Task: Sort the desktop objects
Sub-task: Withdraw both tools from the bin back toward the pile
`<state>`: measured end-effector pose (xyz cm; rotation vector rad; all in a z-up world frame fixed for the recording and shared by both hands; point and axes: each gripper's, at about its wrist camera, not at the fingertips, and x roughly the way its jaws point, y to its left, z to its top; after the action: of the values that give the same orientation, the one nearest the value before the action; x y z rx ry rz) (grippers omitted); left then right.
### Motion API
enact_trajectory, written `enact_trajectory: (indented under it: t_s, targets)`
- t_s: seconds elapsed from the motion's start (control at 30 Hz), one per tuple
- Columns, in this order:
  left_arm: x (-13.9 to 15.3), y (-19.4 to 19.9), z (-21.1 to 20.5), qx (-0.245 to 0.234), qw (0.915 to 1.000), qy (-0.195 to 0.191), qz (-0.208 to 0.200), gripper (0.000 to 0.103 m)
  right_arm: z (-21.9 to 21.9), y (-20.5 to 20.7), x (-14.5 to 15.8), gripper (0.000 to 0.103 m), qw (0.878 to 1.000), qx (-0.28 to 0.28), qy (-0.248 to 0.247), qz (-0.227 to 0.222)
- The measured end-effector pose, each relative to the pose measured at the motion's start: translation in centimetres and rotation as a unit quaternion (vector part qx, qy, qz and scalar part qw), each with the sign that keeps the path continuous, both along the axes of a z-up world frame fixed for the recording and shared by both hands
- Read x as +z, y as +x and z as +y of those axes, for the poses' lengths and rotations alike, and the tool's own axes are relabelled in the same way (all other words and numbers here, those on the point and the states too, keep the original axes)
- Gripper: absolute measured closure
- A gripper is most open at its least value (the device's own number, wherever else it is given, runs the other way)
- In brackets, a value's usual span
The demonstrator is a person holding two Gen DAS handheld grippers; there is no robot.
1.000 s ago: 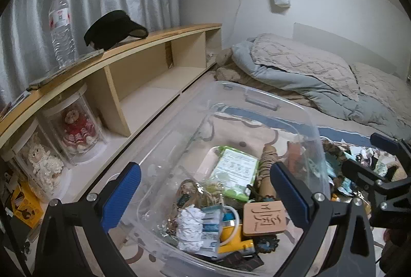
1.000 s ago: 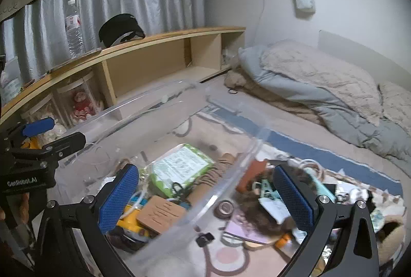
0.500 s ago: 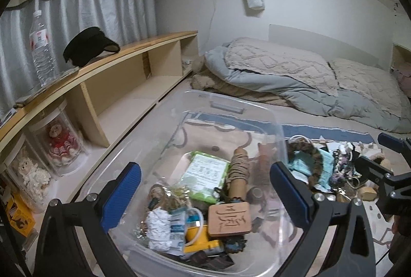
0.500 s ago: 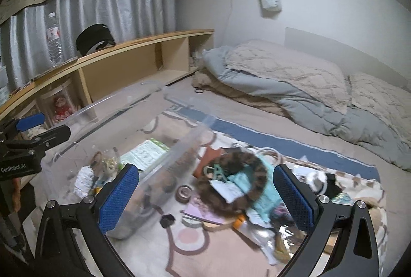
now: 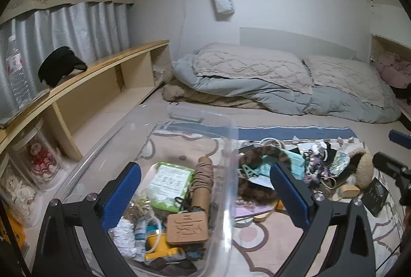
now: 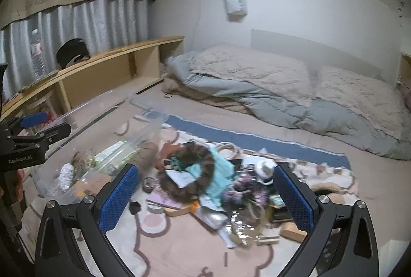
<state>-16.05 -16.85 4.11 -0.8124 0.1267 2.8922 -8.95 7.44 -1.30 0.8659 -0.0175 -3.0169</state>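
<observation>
A clear plastic bin [image 5: 179,117] sits on a patterned mat. It holds a green wipes pack [image 5: 170,180], a twine spool [image 5: 203,182], a brown stamped tile [image 5: 187,228] and other small items. A pile of loose clutter [image 6: 226,184] lies to its right, with a furry brown ring [image 6: 190,174] and teal cloth [image 6: 221,171]. My left gripper [image 5: 205,197] is open and empty above the bin's right wall. My right gripper [image 6: 205,197] is open and empty above the pile. The bin also shows in the right wrist view [image 6: 108,122].
A wooden shelf unit [image 5: 102,81] runs along the left, with a water bottle [image 5: 15,76], a black cap [image 5: 60,66] and jars of dolls [image 5: 42,158]. A folded duvet [image 5: 269,81] lies behind the mat.
Both grippers have swung to the right and pulled back. The bin has slid left in both views and the clutter pile has come into the right view's centre. Both stay open.
</observation>
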Motion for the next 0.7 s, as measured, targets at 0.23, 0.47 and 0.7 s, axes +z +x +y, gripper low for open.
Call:
enact_trajectory:
  t_s: [0.23, 0.47, 0.7]
  targets:
    - [0.1, 0.5, 2.5, -0.027, 0.9996, 0.003, 0.007, 0.002, 3.8, 2.4, 0.0, 0.0, 0.999, -0.043, 0.003, 0.011]
    - [-0.5, 0.5, 4.9, -0.047, 0.9987, 0.005, 0.017, 0.002, 7.0, 3.4, -1.2, 0.0, 0.996, -0.086, -0.009, 0.028]
    - [-1.0, -0.5, 7.1, -0.05, 0.9986, 0.005, 0.018, 0.002, 8.3, 2.9, -2.2, 0.0, 0.993, -0.108, -0.01, 0.045]
